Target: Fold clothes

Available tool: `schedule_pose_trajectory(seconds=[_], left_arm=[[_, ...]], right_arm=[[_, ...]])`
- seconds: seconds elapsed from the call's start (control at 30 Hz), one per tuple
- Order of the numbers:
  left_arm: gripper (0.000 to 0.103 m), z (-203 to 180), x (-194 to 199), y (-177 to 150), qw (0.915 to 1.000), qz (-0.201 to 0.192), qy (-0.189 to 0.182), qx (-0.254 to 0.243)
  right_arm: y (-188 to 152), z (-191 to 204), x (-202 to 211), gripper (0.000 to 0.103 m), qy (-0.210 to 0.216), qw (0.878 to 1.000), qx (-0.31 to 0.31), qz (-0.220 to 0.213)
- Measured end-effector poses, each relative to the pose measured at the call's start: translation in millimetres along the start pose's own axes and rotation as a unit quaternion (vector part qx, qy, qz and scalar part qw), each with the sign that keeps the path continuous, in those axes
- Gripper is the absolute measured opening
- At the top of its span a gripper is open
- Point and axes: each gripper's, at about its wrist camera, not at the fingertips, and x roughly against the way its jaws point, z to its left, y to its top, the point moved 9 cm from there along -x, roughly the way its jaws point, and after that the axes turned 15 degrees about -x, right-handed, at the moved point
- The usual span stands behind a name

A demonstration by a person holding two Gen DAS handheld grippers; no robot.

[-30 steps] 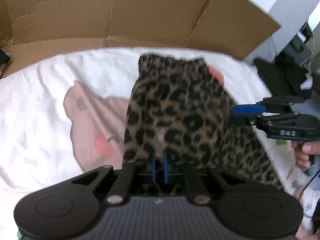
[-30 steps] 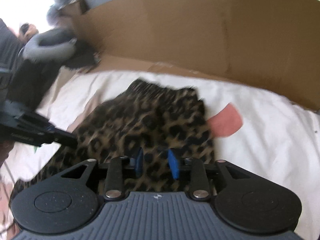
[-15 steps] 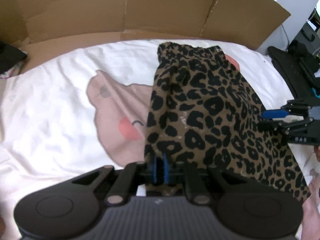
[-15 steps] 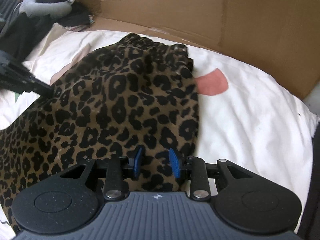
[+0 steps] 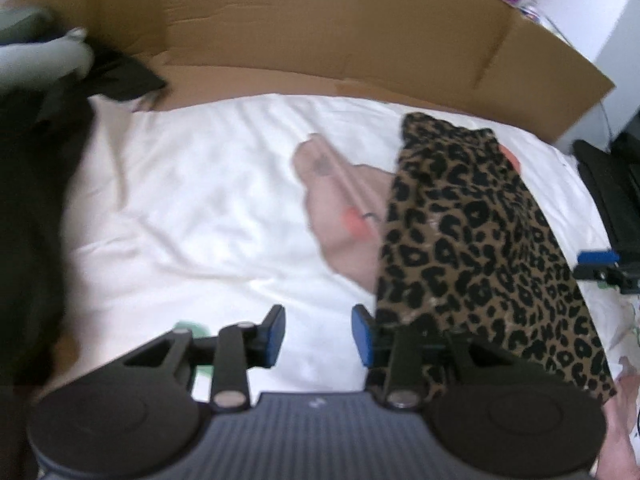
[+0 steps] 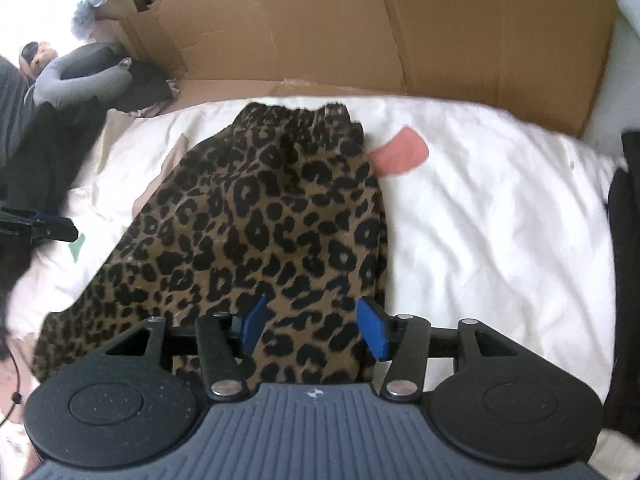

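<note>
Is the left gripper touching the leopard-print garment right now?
Cannot tell. In the left wrist view the left gripper is open over bare white sheet, but its right finger meets the leopard-print garment's edge with no visible gap.

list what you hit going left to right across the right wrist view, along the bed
left tool → green mark → leopard garment → pink patch → bare white sheet → dark fabric at the right edge

Garment [image 6: 256, 220] — lying flat on sheet [image 5: 208, 200], waistband toward cardboard wall [image 6: 400, 32] behind. Neck pillow [image 6: 80, 76] at far left corner — beside dark clothing pile [image 5: 36, 200].
</note>
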Motion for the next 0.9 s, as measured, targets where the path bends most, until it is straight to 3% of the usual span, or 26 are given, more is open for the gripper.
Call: schedule_pose_trajectory(seconds=[0.57,0.9], left_arm=[[0.043,22.3,33.6,-65.7,0.9981,0.056,0.006,0.025],[0.043,21.7,32.2,-96.2,0.9946,0.082,-0.018,0.061]], right_arm=[[-50.1,-14.5,24.9,0.057,0.032,0.997,-0.032,0.066],[-74.8,-17.7,26.1,0.057,0.051,0.992,-0.039,0.104]])
